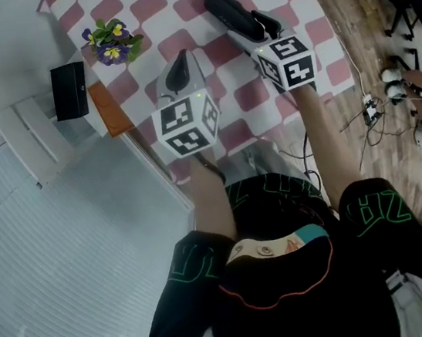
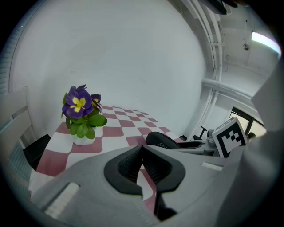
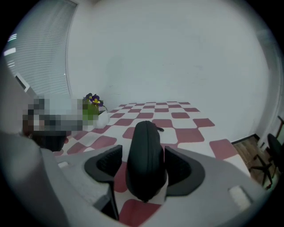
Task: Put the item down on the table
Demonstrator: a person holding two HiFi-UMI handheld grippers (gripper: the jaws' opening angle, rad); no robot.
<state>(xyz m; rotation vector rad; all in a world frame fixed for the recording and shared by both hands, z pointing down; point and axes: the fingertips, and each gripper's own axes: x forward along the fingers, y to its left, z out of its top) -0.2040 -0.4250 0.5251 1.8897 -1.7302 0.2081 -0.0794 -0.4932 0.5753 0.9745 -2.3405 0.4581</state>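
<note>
Ok so from where I'm standing, nearest thing is the person at the near edge of the table (image 1: 234, 100), the one with the red and white checked cloth, a gripper in each hand.

The left gripper (image 2: 142, 150) isn't doing anything. Its jaws are pressed together at the tips with nothing between them, and it just hangs over the near part of the table.

The right gripper (image 3: 143, 165) is the one that matters. It reaches further in, toward the middle of the table on the right side, and its jaws are clamped on both sides of a black zip case (image 3: 145, 135), one pad on each flank. The case sticks out past the jaws, lengthwise, pointing away from the person.

Can't honestly say whether the underside of the case is resting on the cloth or floating just above it. None of the angles settles that for me.

Further back, near the left edge toward the far corner, there's a little flower pot (image 2: 80, 113) with purple and yellow blooms, well apart from the case, so it's not in the way.

My read: the carrying part looks about done and the case is over open table. What's left is getting it flat on the cloth, opening the jaws and backing off. Not put down yet.
</note>
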